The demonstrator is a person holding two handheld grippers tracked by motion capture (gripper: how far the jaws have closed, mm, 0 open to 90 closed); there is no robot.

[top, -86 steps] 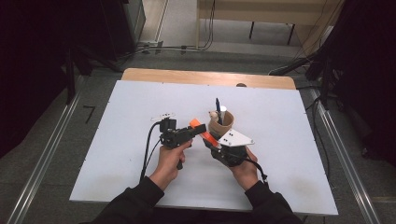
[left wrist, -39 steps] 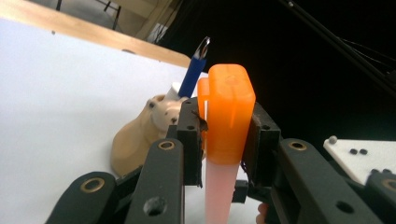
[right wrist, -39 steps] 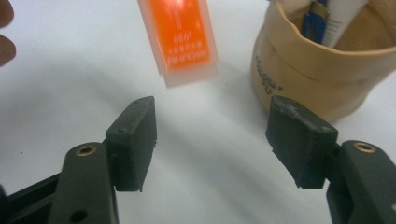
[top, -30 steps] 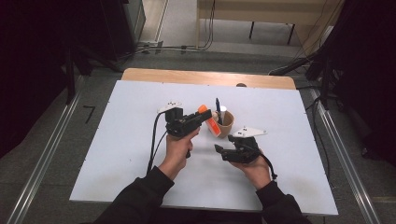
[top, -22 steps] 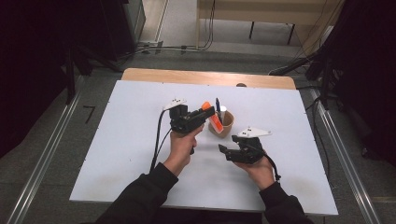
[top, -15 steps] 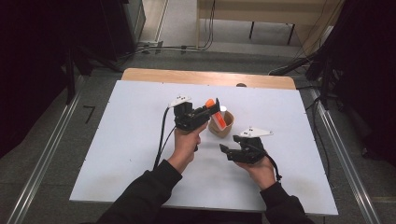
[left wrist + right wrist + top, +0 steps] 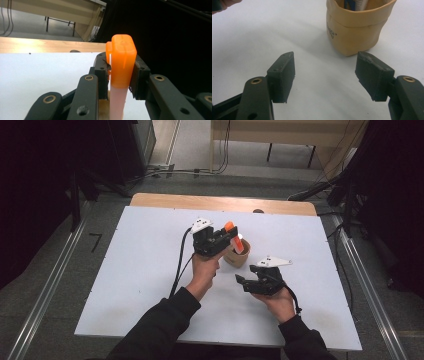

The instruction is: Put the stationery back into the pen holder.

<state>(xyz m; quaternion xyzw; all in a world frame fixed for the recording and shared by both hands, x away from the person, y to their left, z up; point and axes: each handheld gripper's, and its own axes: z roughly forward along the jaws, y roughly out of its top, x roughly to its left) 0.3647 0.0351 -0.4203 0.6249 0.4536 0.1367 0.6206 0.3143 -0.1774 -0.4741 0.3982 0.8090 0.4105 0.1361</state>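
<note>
A marker with an orange cap and a pale body points down toward a tan cup near the middle of the white table. My left gripper is shut on the marker's cap. From above, the left gripper hangs just over the cup's left rim, and the marker slants down to the cup's mouth. My right gripper rests low to the cup's right front, open with nothing between its jaws. In the right gripper view the right gripper faces the cup, which holds a blue and white item.
A wooden strip runs along the table's far edge, with a small dark spot beside it. The left gripper's cable trails down across the table toward the person. Dark curtains and floor rails flank the table.
My left gripper has carried the marker rightward and away from the person, from left of the cup to over its rim. The right gripper drew back from the cup, then held still.
</note>
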